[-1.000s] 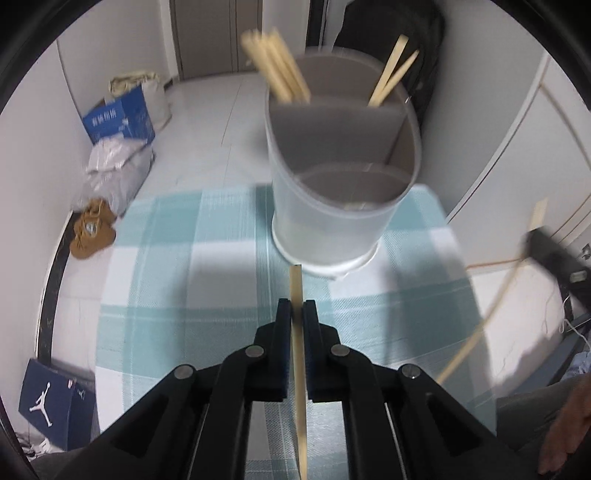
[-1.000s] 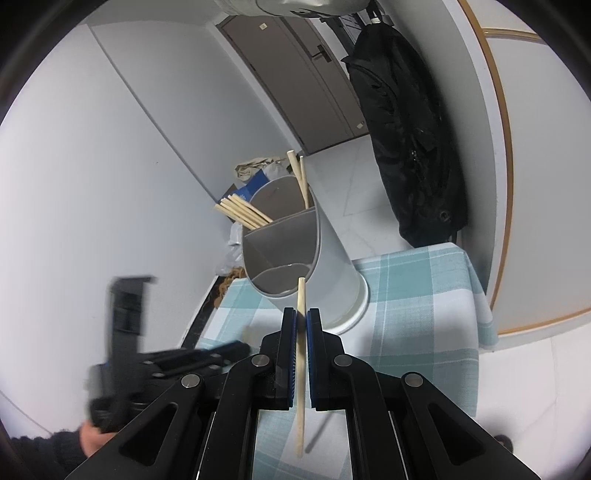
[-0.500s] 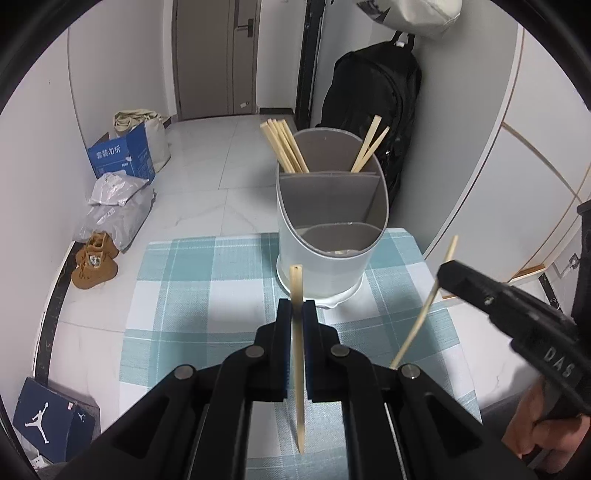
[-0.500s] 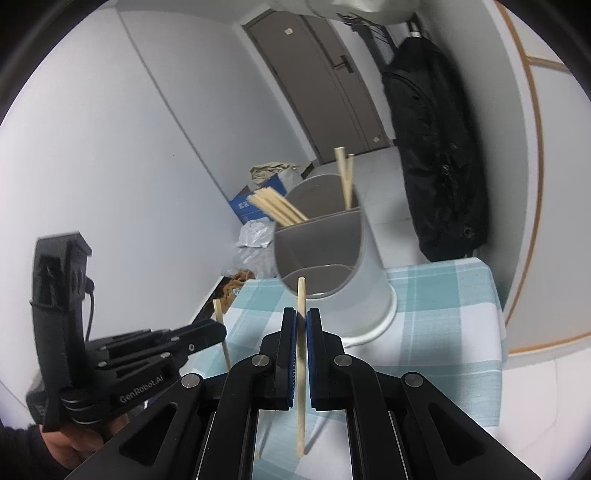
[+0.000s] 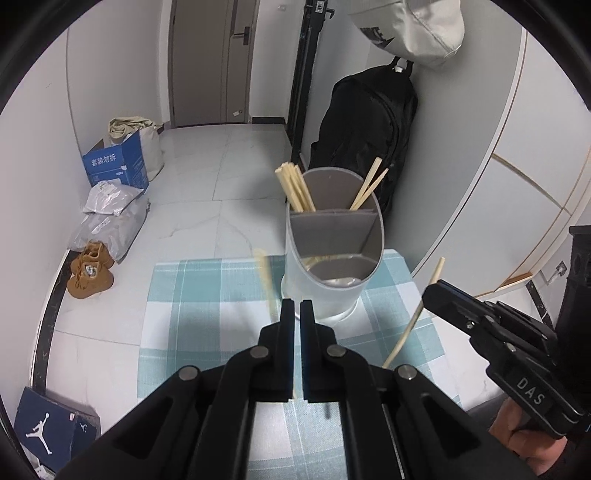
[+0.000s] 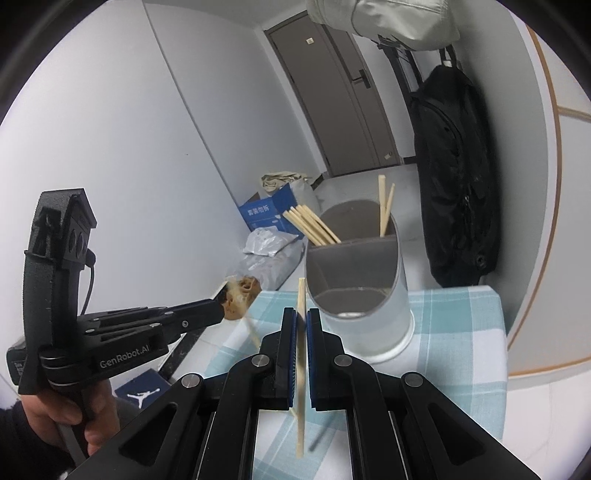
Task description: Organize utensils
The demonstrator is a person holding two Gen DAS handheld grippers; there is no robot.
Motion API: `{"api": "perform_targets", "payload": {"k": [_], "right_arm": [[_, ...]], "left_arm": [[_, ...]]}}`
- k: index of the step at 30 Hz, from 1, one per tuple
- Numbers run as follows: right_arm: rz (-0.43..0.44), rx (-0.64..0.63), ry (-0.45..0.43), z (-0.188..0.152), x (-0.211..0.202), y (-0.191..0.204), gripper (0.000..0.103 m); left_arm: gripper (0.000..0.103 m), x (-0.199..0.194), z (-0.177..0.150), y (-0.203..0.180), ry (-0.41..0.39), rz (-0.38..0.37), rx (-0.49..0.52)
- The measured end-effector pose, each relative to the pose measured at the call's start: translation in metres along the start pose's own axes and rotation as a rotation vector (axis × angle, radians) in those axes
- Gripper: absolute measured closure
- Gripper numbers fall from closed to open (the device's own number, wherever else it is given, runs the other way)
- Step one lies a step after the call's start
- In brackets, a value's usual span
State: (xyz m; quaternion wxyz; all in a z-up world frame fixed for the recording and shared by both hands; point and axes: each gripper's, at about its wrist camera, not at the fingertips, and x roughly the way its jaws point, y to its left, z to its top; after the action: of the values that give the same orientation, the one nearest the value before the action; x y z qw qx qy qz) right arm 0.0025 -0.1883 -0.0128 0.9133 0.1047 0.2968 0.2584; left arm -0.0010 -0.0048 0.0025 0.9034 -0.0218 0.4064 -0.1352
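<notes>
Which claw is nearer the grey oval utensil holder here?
Left, narrowly. The left claw sits just before the grey oval utensil holder; the right claw hangs off to its right, gripping a chopstick.

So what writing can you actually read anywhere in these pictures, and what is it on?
"GenRobot.AI" on the left gripper's body.
"DAS" on the right gripper's body.
Chinese characters on the blue box, too small to read surely.
Jumpman logo, no words, on the navy box.
Dark lettering on the grey cap, cut off.
</notes>
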Motion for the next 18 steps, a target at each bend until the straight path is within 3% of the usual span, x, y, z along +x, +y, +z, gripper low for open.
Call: {"api": "perform_targets", "payload": {"k": [8, 12, 15, 18], "right_arm": [[-0.002, -0.009, -0.007, 0.016, 0.005, 0.002, 0.098], [0.006, -0.005, -0.001, 0.015, 0.007, -0.002, 0.098], [0.019, 0.024, -0.003, 0.014, 0.004, -0.007, 0.098], [0.049, 0.070, -0.007, 0.011, 0.003, -0.015, 0.098]], "left_arm": [[0.103, -0.001, 0.010, 0.000, 0.003, -0.065, 0.021], [0.103, 0.003, 0.006, 0.023, 0.011, -0.040, -0.038], [0.103, 0.031, -0.005, 0.056, 0.103, 0.015, -0.132], [0.103, 0.075, -0.019, 0.083, 0.244, 0.043, -0.234]]}}
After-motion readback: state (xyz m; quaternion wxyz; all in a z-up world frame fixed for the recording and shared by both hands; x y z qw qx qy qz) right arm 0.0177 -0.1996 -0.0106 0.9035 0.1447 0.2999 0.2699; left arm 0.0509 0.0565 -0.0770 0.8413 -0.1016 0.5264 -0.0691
